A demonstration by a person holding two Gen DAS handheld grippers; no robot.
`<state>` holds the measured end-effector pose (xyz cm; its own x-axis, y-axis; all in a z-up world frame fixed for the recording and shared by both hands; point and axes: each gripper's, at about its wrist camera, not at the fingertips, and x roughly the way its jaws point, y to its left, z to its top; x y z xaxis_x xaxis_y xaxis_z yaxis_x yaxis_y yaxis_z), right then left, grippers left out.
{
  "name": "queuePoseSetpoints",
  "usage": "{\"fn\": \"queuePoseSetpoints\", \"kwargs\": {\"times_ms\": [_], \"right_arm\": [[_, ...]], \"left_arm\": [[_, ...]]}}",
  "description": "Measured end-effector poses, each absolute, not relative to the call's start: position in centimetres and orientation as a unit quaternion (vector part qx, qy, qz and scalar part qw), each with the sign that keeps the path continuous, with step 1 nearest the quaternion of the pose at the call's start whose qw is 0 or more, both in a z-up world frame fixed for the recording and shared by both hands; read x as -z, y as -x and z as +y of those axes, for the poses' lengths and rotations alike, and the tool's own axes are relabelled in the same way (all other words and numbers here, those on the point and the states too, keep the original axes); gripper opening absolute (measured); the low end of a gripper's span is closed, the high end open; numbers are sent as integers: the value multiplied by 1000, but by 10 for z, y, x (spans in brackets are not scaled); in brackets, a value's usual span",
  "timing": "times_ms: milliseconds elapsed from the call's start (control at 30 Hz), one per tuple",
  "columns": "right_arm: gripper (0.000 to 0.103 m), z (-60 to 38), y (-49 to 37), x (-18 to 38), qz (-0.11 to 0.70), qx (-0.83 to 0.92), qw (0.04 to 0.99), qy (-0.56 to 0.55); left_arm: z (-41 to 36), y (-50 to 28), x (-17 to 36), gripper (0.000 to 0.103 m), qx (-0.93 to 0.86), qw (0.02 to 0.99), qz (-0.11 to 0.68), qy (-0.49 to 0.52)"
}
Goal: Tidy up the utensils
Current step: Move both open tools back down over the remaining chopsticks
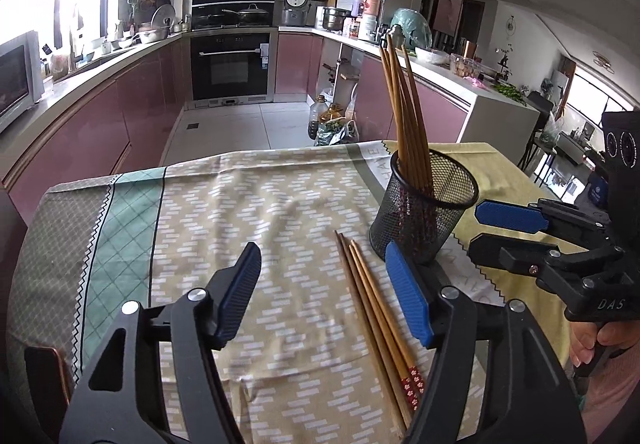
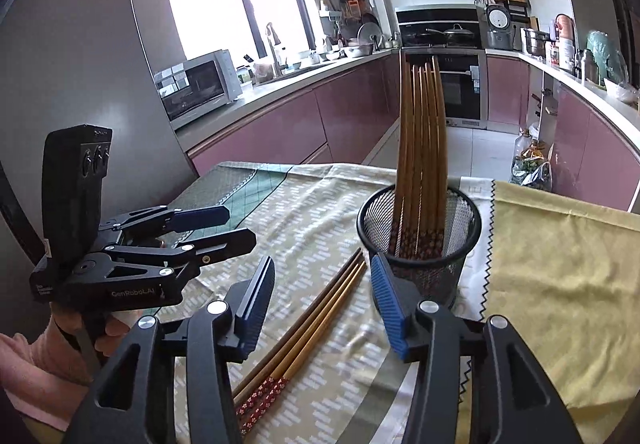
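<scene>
Both tongs are held apart, nothing clamped: left tongs (image 1: pixel 322 284) and right tongs (image 2: pixel 322 292) are poised over loose chopsticks (image 1: pixel 376 308) laid on the desk cloth (image 1: pixel 224 203), just beside the mesh cup (image 1: pixel 424 207) where more chopsticks are stood upright.

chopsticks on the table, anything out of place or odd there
Yes: three chopsticks lie loose on the patterned tablecloth beside the black mesh cup, while the other chopsticks stand upright inside it. The loose ones are bunched together, red patterned ends toward the near edge. Nothing looks spilled or damaged.
</scene>
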<state>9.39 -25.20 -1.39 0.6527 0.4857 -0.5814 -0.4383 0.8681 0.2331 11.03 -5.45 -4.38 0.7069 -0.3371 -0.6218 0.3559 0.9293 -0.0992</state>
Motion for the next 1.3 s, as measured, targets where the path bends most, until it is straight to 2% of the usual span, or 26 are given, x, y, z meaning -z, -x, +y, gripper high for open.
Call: {"fn": "queuePoseSetpoints", "kwargs": {"times_ms": [467,1300], "right_arm": [[48,-234,-87,76,408,-230,883,-36],[48,-214,-80,95,423,-206,882,22]], "left_arm": [[-51,-97,92,66,177,904,388,-39],[-53,-95,108,66,174,893,413,-46]]}}
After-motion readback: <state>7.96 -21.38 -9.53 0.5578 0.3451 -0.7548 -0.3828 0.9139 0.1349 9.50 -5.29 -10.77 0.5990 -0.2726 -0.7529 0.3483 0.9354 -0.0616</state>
